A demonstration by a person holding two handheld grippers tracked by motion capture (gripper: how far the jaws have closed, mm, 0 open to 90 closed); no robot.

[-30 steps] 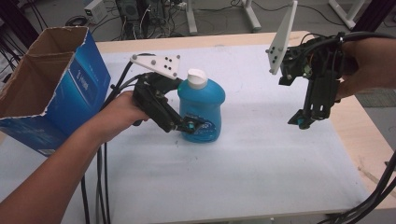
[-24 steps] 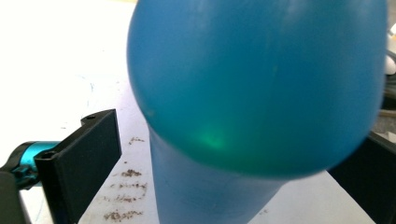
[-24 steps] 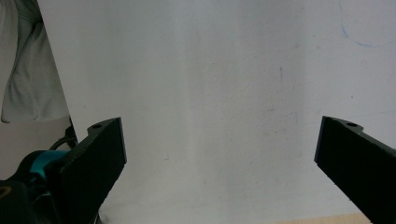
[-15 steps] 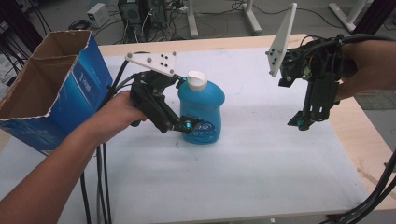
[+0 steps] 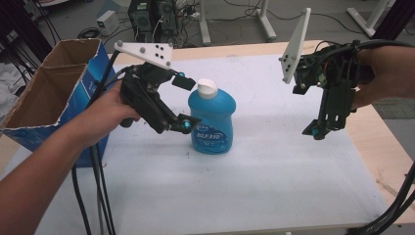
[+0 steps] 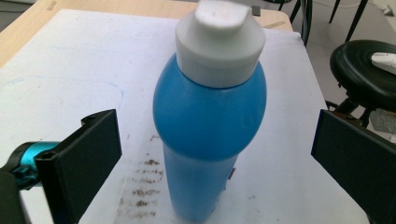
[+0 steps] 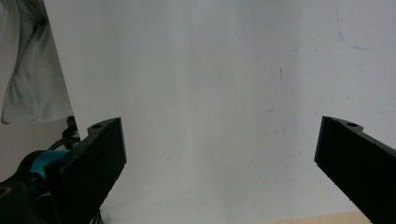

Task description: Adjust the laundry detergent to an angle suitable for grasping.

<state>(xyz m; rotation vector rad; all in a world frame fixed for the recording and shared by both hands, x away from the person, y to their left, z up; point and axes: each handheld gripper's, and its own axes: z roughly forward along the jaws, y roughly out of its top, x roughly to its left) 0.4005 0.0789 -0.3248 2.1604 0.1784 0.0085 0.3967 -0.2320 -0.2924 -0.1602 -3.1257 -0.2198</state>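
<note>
Blue bottle stood upright mid-worktop, nearer left edge, beside cardboard box. Left gripper jaws just opened wide, bottle between them untouched; gripper seen raised since a second ago. Bottle judged released, placement done. Right gripper held wide, empty, above right edge, unmoved.

Bottle right of box

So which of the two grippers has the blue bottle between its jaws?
The left gripper: its open jaws stand either side of the blue bottle without touching. The right gripper hangs apart over bare table.
</note>
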